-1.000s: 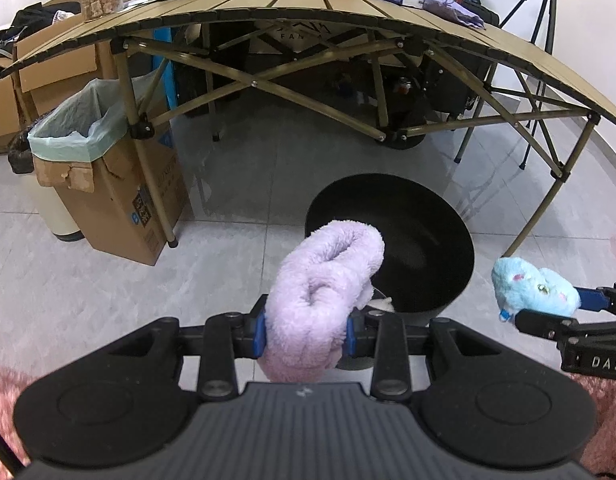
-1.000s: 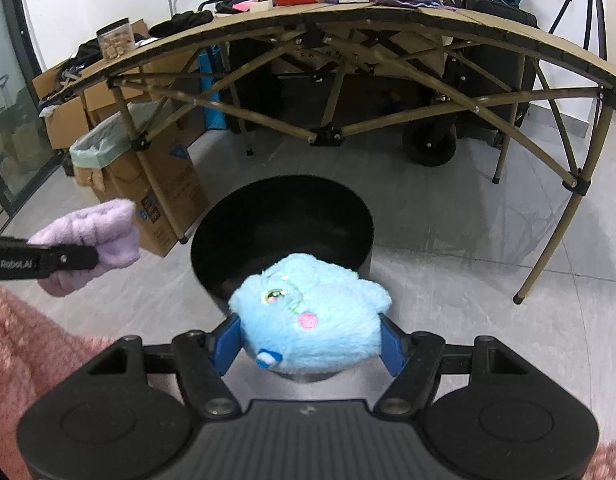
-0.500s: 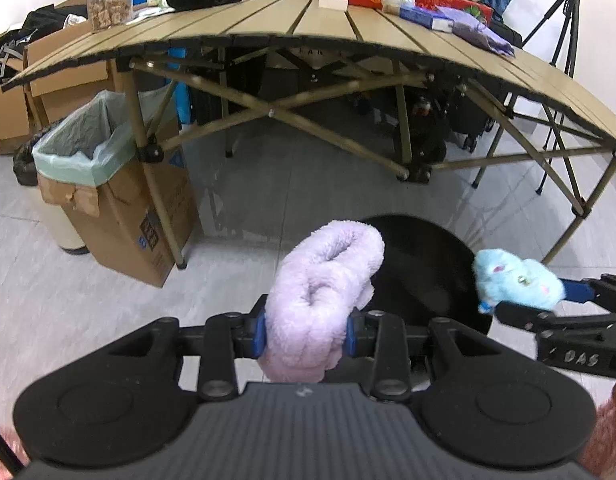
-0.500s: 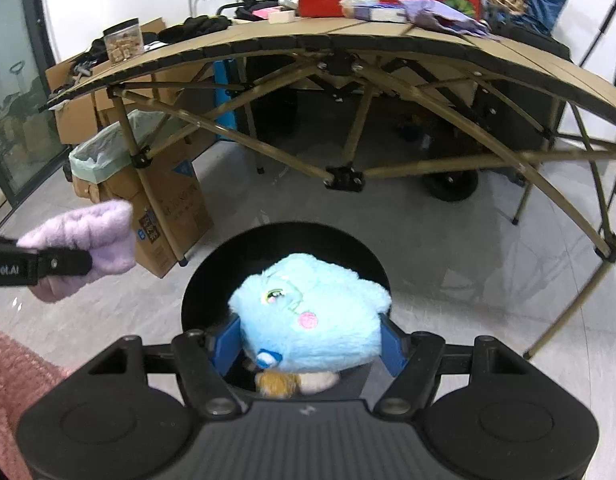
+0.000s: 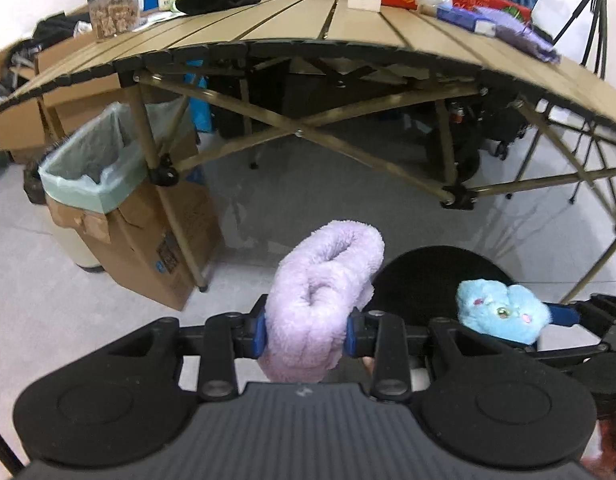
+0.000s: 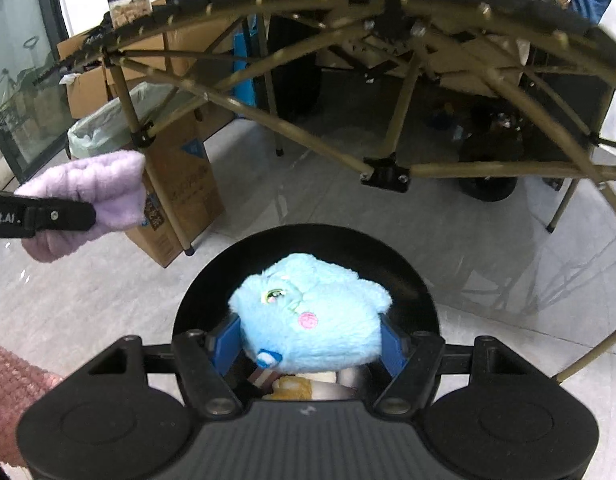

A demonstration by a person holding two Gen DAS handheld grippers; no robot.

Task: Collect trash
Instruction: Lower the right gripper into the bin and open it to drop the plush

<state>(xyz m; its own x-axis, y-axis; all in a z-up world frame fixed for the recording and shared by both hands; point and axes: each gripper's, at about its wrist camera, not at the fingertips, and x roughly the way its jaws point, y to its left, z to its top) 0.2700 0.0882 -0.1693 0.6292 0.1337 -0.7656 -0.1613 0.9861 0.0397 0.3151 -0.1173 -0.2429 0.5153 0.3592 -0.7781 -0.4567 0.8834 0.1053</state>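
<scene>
The left claw (image 5: 306, 330) gripped the purple plush (image 5: 324, 300) beside the black bin (image 6: 308, 248); the right claw (image 6: 310, 346) clamped the blue plush (image 6: 312, 320) above it. Early release risked the purple item missing.

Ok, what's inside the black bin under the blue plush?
In the black bin, a few pale and tan items show below the blue plush. The plush and the right tongs cover the rest.
</scene>
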